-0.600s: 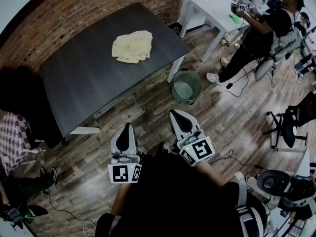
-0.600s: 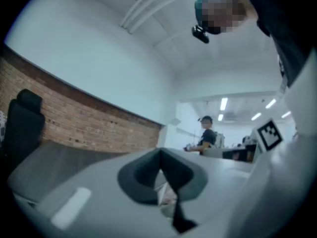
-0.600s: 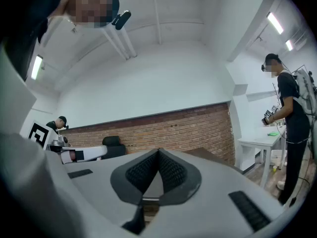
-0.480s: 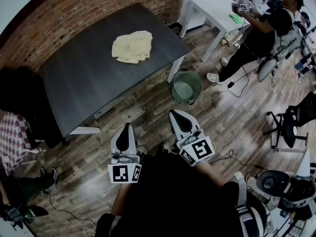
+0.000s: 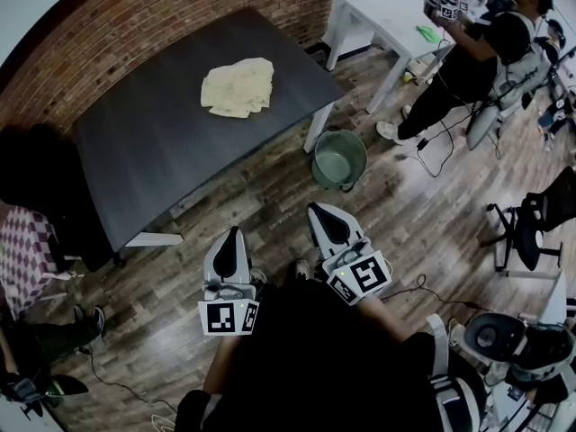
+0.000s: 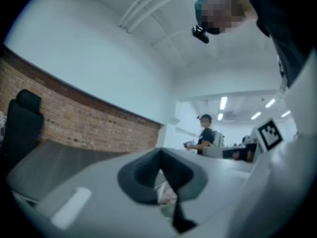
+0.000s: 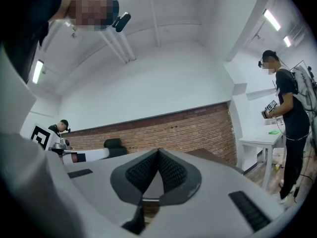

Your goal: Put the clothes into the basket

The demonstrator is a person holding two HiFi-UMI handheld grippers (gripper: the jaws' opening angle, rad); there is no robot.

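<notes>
A crumpled pile of cream clothes (image 5: pixel 238 86) lies on the dark table (image 5: pixel 162 151), toward its far side. A round green basket (image 5: pixel 340 158) stands on the wooden floor beside the table's near right leg; nothing shows inside it. My left gripper (image 5: pixel 230 234) and right gripper (image 5: pixel 319 211) are held side by side close to my body, over the floor and well short of the table and basket. Both point forward. In the left gripper view the left gripper (image 6: pixel 159 155) has its jaws together with nothing between them. The right gripper (image 7: pixel 158 152) looks the same in its own view.
A brick wall (image 5: pixel 180 7) runs behind the table. A black chair (image 5: pixel 36 178) stands at the table's left end. At the back right a person (image 5: pixel 477 52) stands by a white table (image 5: pixel 387 16). Office chairs (image 5: pixel 526 228) and cables crowd the floor on the right.
The head view has shifted slightly. Both grippers, the clothes and the basket keep their places.
</notes>
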